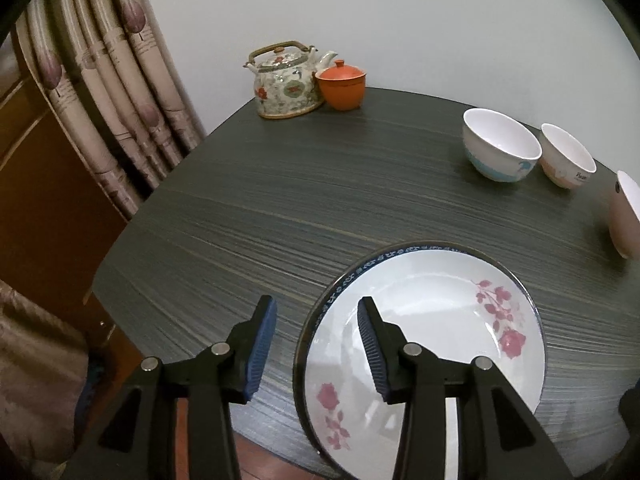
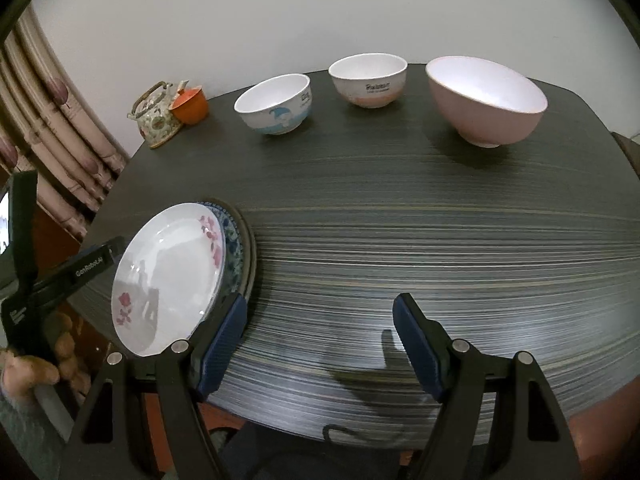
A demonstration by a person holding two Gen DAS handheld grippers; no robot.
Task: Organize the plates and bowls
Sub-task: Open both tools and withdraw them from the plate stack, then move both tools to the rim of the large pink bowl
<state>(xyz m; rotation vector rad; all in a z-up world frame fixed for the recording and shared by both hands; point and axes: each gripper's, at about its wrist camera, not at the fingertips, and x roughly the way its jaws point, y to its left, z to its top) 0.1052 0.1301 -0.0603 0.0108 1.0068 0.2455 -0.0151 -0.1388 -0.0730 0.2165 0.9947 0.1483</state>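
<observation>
A white plate with pink flowers (image 1: 432,320) (image 2: 168,276) lies on top of a blue-patterned plate (image 2: 232,248) near the table's front left edge. My left gripper (image 1: 316,316) is open and straddles the flowered plate's left rim: one pad hangs over the plate's inside, the other outside it, neither pressing. My right gripper (image 2: 320,304) is open over bare table to the right of the plates, holding nothing. At the back stand a white bowl with blue decoration (image 2: 276,104) (image 1: 500,144), a white bowl with a peach base (image 2: 368,80) (image 1: 566,156) and a larger pink bowl (image 2: 486,100) (image 1: 626,216).
A flowered teapot (image 1: 284,80) and an orange lidded cup (image 1: 342,84) stand at the dark table's (image 1: 280,200) far left corner. A curtain (image 1: 112,92) hangs beyond the left edge. A hand (image 2: 28,368) holds the left gripper's handle. The plates reach close to the table's front edge.
</observation>
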